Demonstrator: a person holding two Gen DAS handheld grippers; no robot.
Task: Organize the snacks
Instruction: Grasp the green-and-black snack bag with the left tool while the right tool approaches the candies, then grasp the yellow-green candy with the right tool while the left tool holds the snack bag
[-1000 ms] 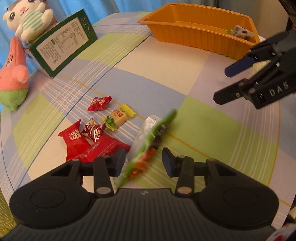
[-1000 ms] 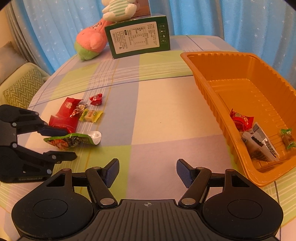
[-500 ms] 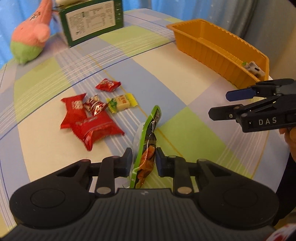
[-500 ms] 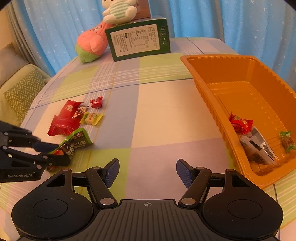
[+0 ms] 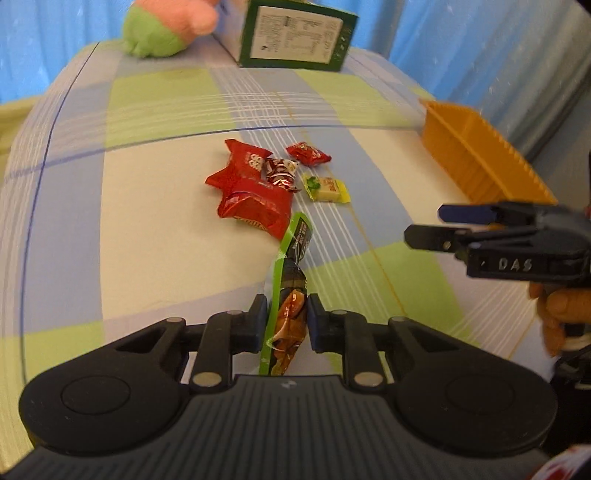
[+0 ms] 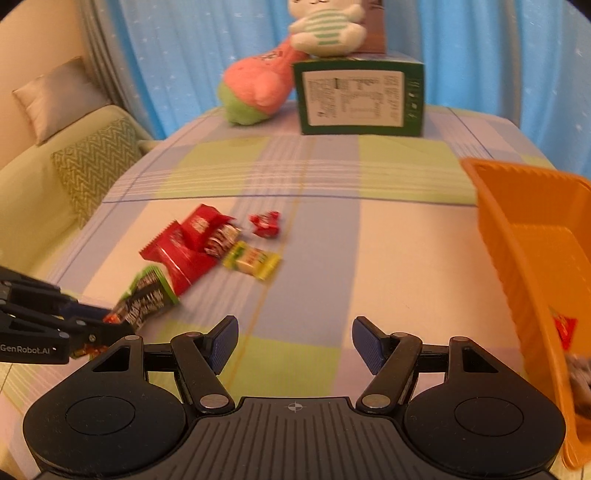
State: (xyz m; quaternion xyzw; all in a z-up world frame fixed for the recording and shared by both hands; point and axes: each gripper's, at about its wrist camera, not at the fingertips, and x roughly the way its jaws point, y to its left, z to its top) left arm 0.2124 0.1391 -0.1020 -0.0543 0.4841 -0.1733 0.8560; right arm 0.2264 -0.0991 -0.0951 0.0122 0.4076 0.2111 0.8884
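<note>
My left gripper (image 5: pixel 286 319) is shut on a long green snack packet (image 5: pixel 290 291), held edge-up above the checked tablecloth; the packet also shows in the right wrist view (image 6: pixel 147 295). Ahead lie a big red packet (image 5: pixel 255 208), a second red packet (image 5: pixel 245 162), a small foil candy (image 5: pixel 280 173), a small red candy (image 5: pixel 307 154) and a yellow candy (image 5: pixel 327 189). My right gripper (image 6: pixel 294 343) is open and empty, hovering over the table right of the pile. The orange basket (image 6: pixel 524 266) stands at the right with several snacks inside.
A green box (image 6: pixel 360 98) stands at the table's far edge with a pink plush (image 6: pixel 258 86) beside it and a white plush (image 6: pixel 325 26) on top. A sofa with cushions (image 6: pixel 96 162) lies beyond the table's left edge. Blue curtains hang behind.
My left gripper closed on the green packet, lifted it and swung left toward the pile. The right gripper turned left, away from the basket, staying open.
</note>
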